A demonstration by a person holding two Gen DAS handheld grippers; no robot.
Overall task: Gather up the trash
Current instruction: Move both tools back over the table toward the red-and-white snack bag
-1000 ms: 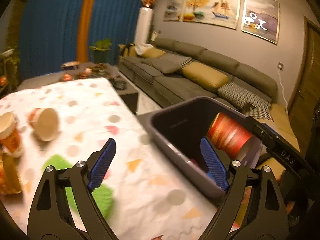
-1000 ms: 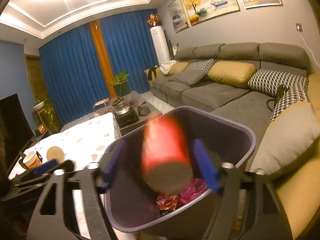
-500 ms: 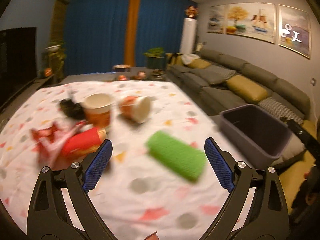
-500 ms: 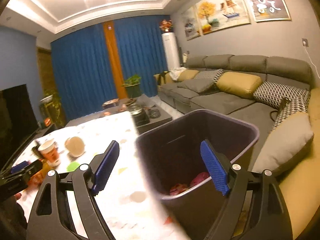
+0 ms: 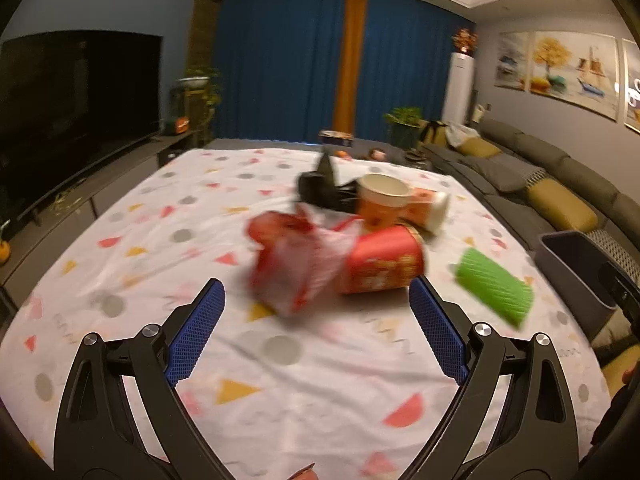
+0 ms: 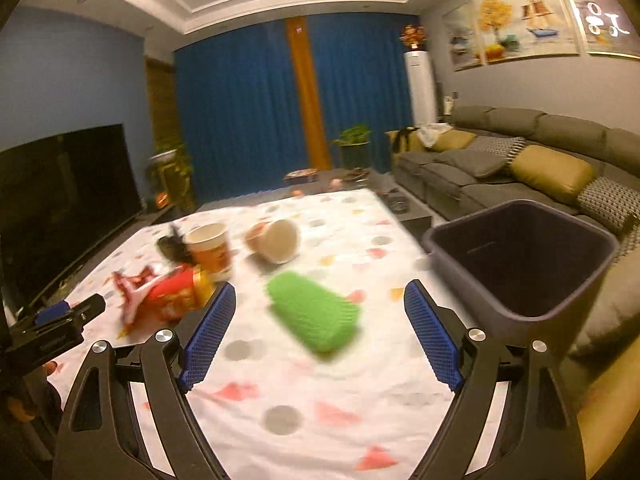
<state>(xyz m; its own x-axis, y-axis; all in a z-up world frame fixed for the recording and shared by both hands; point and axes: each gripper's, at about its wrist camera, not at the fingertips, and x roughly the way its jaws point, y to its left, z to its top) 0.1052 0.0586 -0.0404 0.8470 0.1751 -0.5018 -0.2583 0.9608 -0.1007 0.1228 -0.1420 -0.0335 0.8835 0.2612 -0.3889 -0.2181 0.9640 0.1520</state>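
Trash lies on the patterned tablecloth [image 5: 132, 248]. A crumpled red-and-white wrapper [image 5: 296, 260] lies just ahead of my open, empty left gripper [image 5: 316, 300], with a red can [image 5: 384, 264] on its side to its right. Behind stand an upright paper cup [image 5: 382, 200], a tipped cup [image 5: 432, 204] and a black scrap [image 5: 320, 190]. A green ribbed roll [image 6: 314, 312] lies just ahead of my open, empty right gripper [image 6: 320, 304]; it also shows in the left wrist view [image 5: 494, 286]. The dark bin [image 6: 520, 256] stands off the table's right edge.
A grey sofa [image 6: 500, 160] with yellow cushions runs along the right wall. A TV [image 5: 72, 104] on a low cabinet stands on the left. A low table with small items [image 6: 332, 178] and a potted plant [image 6: 354, 140] sit beyond the table's far end.
The right gripper dropped the red can into the bin, then swung left over the table. The left gripper also swung left from the bin to face the trash pile.
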